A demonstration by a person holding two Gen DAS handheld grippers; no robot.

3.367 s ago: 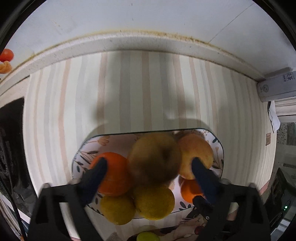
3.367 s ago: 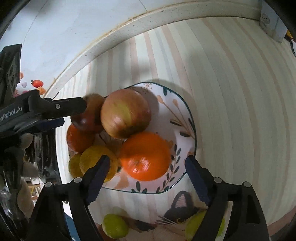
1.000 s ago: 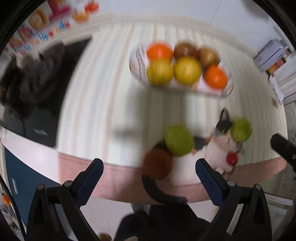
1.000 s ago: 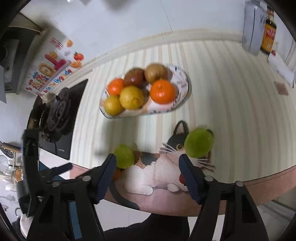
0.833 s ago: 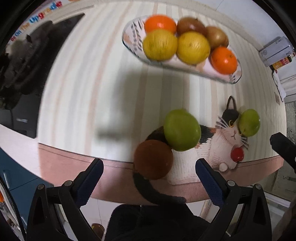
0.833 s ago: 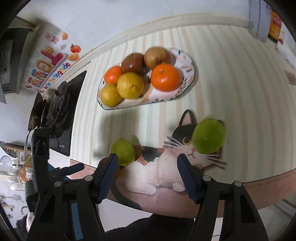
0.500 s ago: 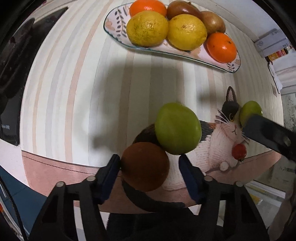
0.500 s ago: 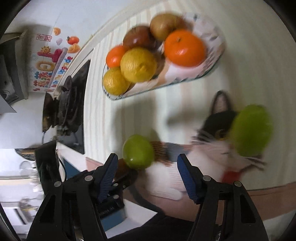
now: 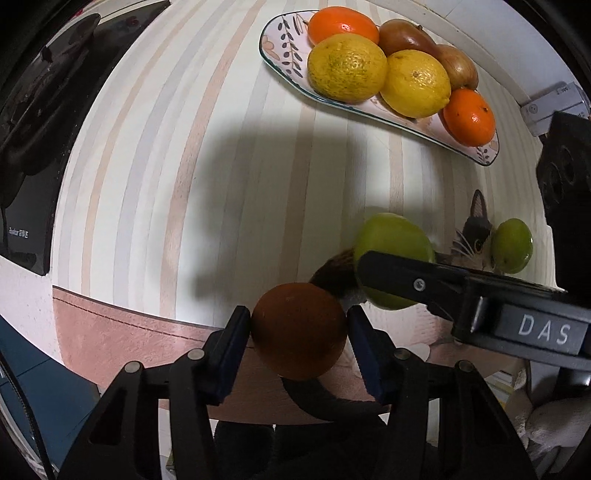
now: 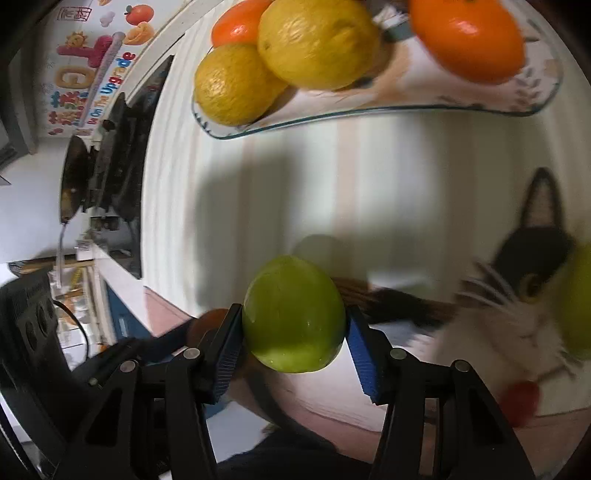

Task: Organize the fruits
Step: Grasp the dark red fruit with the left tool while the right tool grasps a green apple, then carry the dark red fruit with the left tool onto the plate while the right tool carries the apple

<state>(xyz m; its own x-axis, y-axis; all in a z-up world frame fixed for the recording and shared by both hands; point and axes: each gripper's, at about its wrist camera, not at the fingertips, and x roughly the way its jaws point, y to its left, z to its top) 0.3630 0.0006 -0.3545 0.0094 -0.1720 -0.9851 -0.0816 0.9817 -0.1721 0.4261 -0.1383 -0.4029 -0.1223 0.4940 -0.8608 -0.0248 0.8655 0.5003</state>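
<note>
My left gripper (image 9: 299,334) is shut on a round brown fruit (image 9: 299,330) near the front edge of the striped mat. My right gripper (image 10: 293,328) is shut on a green apple (image 10: 293,314) just beside it; the apple (image 9: 393,254) shows behind the right gripper's finger in the left wrist view. A second green fruit (image 9: 511,245) lies on the cat picture to the right. A patterned plate (image 9: 282,55) at the back holds two yellow lemons (image 9: 347,68), two oranges (image 9: 469,116) and brown pears (image 9: 406,35); the plate (image 10: 532,99) also shows in the right wrist view.
A black stove top (image 9: 37,122) lies left of the striped mat (image 9: 155,177). A cat picture (image 10: 517,295) with a small red ball (image 10: 521,402) covers the mat's front right. A white box (image 9: 554,107) stands at the back right. The counter edge runs close below both grippers.
Both grippers moved down and forward from high above the mat. The left closed around the brown fruit and the right closed around the green apple, which were free before.
</note>
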